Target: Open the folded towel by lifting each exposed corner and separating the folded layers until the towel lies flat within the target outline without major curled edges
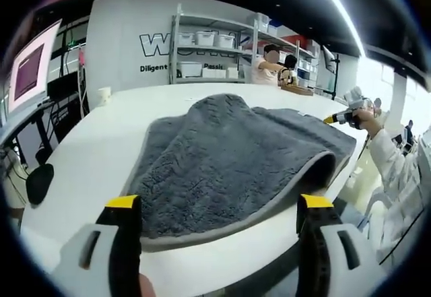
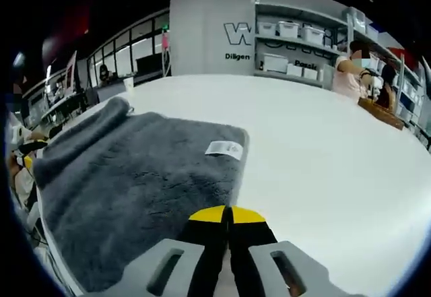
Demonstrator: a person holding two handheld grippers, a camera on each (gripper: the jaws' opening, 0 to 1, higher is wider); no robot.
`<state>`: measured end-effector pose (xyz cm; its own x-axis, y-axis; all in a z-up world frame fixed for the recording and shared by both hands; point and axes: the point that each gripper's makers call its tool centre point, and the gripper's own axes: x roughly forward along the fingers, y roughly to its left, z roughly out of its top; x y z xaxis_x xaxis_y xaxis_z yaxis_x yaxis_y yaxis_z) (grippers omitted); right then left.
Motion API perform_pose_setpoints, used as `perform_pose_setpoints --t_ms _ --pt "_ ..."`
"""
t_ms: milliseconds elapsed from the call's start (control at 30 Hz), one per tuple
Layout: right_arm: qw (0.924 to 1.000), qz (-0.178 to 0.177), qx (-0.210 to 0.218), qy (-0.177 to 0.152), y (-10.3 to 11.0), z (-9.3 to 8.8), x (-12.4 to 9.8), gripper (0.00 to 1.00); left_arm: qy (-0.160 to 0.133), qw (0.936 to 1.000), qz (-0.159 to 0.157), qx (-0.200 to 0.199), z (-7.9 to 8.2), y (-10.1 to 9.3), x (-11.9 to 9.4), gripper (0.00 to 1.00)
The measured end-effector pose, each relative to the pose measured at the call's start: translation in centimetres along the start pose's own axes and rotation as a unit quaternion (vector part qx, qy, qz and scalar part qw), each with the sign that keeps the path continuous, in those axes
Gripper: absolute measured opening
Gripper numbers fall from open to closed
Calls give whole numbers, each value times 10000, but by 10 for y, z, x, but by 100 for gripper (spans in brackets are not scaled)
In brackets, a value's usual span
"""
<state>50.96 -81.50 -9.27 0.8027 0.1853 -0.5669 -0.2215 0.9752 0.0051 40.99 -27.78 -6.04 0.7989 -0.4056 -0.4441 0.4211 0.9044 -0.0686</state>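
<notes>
Left gripper (image 1: 219,209): jaws wide apart, holding nothing, just short of the towel's near hem. Right gripper (image 2: 227,215): yellow-tipped jaws pressed together at the towel's edge; whether they pinch cloth cannot be told.

Towel (image 1: 232,155): grey, plush, lying on the table, humped in the middle, one side curled into a roll; white label (image 2: 224,149) on top.

Table (image 2: 323,149): white, broad.

Room: shelves (image 1: 209,48) with white bins against a lettered wall; monitor (image 1: 30,64) at the side; person (image 1: 268,64) standing beyond the table.
</notes>
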Motion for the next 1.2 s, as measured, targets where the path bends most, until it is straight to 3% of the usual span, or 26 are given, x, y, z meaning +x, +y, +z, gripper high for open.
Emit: perform_pose_setpoints --t_ms 367,667,1200 --pt "9998 88 12 -152 3 2 -1 0 37 10000 -30 52 2 -6 0 92" --pt "9979 -168 -627 -10 -1 1 -1 0 102 9999 11 105 1 -6 -2 91" --pt "9980 -307 -558 55 -27 -1 -6 0 63 9999 12 111 8 -8 -4 90"
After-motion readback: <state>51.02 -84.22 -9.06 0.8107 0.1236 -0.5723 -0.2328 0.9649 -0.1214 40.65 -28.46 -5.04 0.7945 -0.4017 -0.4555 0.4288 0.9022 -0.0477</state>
